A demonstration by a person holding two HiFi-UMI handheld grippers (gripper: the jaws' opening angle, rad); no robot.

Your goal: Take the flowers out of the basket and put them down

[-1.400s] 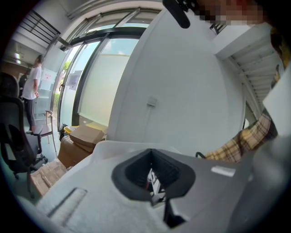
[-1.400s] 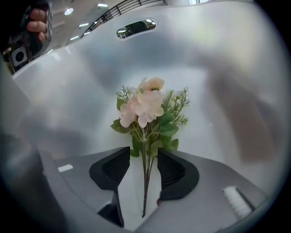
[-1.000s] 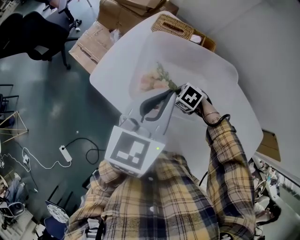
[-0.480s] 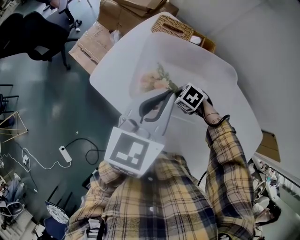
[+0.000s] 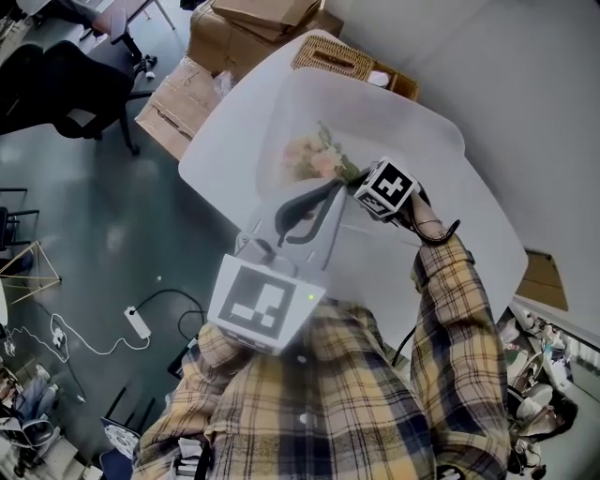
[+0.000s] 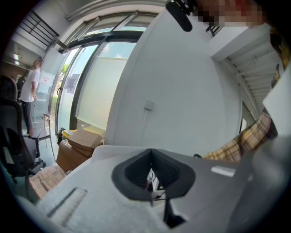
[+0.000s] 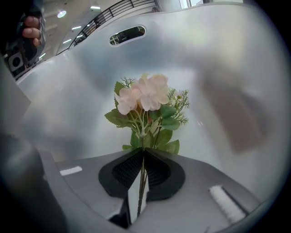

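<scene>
Pale pink flowers with green leaves stand upright inside the white basket, their heads in front of its smooth wall and below the handle slot. The right hand-held gripper points steeply down into the basket. Its jaws have just been closing and now pinch the thin stems between the dark pads. The left hand-held gripper hangs just beside it at the basket's near side, nearly level, jaws together with nothing between them. Yellow plaid sleeves reach to both. A woven box and cardboard boxes sit beyond the basket.
</scene>
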